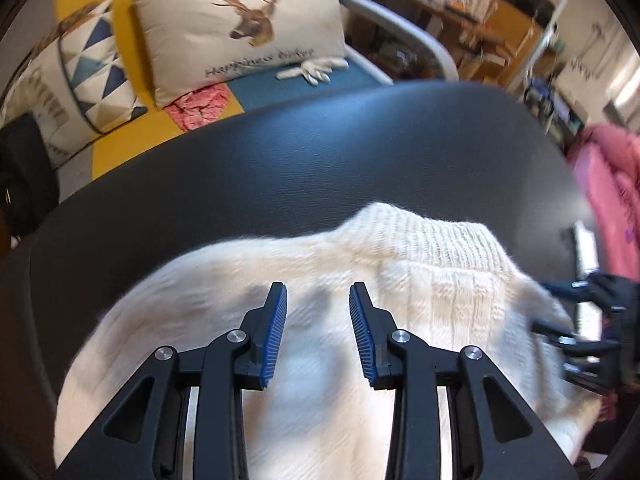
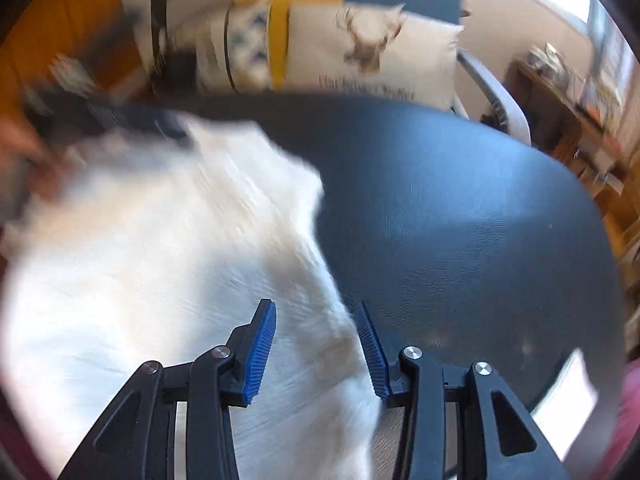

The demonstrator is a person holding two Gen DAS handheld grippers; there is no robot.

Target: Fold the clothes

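Observation:
A cream knitted sweater [image 1: 320,320] lies on a round black table [image 1: 320,152], its ribbed collar [image 1: 436,240] toward the far right. My left gripper [image 1: 318,296] hovers open over the middle of the sweater, with nothing between its blue pads. In the right wrist view the sweater [image 2: 160,260] fills the left half, blurred by motion. My right gripper [image 2: 316,312] is open at the sweater's right edge, with the fabric's border running between its fingers. The right gripper [image 1: 576,332] also shows at the sweater's right side in the left wrist view. The left gripper [image 2: 120,120] appears blurred at the far left.
Beyond the table stands a yellow and blue sofa [image 1: 256,84] with a deer cushion [image 1: 244,28], a triangle-pattern cushion [image 1: 92,68] and a pink cloth [image 1: 200,106]. A pink garment [image 1: 612,184] hangs at the right. Shelves [image 1: 500,28] line the back wall.

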